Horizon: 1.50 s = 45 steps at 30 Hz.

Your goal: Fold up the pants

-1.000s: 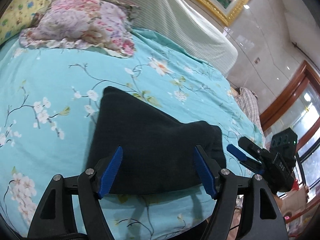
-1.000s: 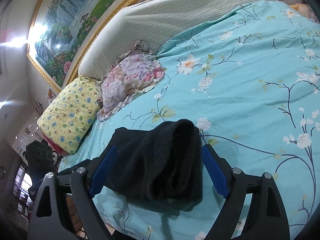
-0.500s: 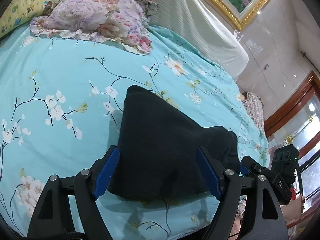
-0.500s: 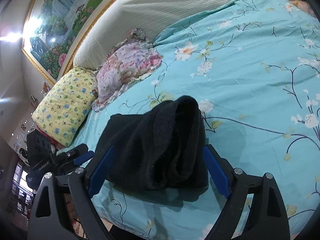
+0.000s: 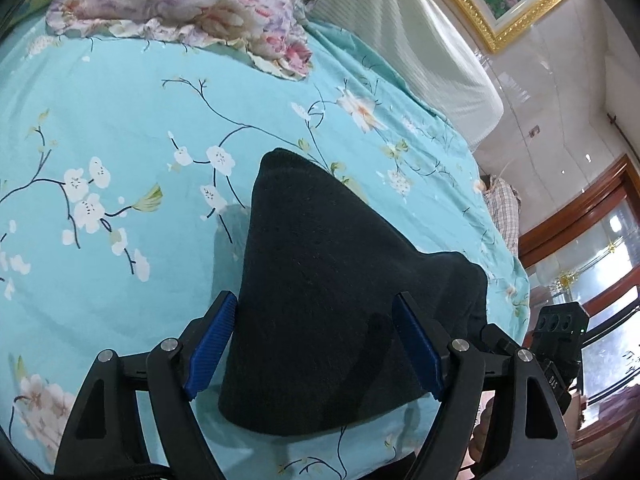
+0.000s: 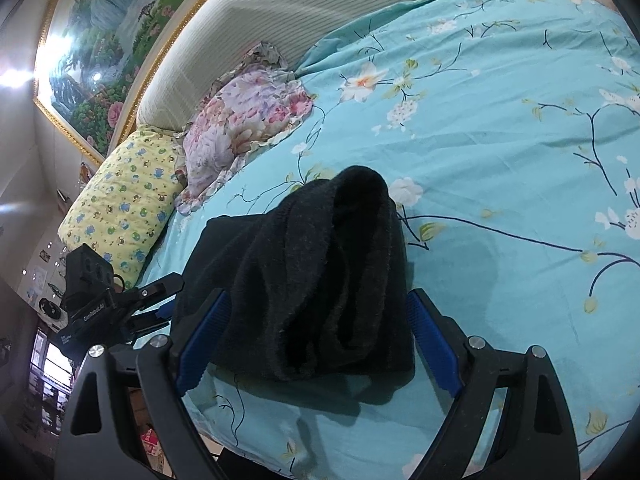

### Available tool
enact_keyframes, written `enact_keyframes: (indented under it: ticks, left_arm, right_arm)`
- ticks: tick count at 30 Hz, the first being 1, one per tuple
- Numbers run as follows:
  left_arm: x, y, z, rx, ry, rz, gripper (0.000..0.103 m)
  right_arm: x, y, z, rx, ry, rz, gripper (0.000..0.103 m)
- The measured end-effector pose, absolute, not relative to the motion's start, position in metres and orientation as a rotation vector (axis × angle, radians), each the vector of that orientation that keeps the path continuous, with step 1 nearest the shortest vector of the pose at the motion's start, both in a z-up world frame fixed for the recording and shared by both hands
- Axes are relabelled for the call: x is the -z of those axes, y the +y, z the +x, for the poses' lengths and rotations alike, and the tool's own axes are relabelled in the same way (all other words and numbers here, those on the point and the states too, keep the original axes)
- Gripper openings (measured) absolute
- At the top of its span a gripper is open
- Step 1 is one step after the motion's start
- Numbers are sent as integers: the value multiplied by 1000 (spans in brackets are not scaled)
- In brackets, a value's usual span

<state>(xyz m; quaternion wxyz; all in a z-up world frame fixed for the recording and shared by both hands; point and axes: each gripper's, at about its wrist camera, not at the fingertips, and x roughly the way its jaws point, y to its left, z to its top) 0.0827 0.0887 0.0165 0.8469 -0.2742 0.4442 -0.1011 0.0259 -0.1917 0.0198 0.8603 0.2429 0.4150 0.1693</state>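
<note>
The black pants (image 5: pixel 332 304) lie folded into a compact bundle on the turquoise floral bedsheet (image 5: pixel 120 128), near the bed's front edge. My left gripper (image 5: pixel 316 344) is open, its blue pads on either side of the bundle's near end. In the right wrist view the pants (image 6: pixel 320 280) show thick folded layers. My right gripper (image 6: pixel 316 340) is open and straddles the bundle's other end. Each gripper shows in the other's view: the right gripper (image 5: pixel 556 344) at the far right, the left gripper (image 6: pixel 104 304) at the left.
A pink floral pillow (image 5: pixel 192 8) and a yellow patterned pillow (image 6: pixel 124 204) lie at the head of the bed by a striped headboard cover (image 6: pixel 280 4). A gold-framed painting (image 6: pixel 120 40) hangs above. The bed edge drops off just below the pants.
Both grippers have moved forward over the pants, so the bundle fills more of the space between the open fingers. The pants look unmoved.
</note>
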Motion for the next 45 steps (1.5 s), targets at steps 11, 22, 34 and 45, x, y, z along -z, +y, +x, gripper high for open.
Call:
enact_keyframes:
  ticks: [11, 22, 34, 45]
  left_arm:
    - [-2, 86, 95, 219, 981, -592, 80]
    - [11, 86, 107, 221, 1006, -602, 80]
    - [23, 100, 109, 275, 997, -687, 53]
    - [8, 96, 104, 289, 957, -657, 36]
  right_arm:
    - [-11, -190, 34, -361, 897, 521, 89]
    - [-2, -189, 43, -358, 931, 526, 89]
    - [6, -187, 51, -387, 952, 545, 84]
    - [2, -183, 50, -425, 937, 551, 52]
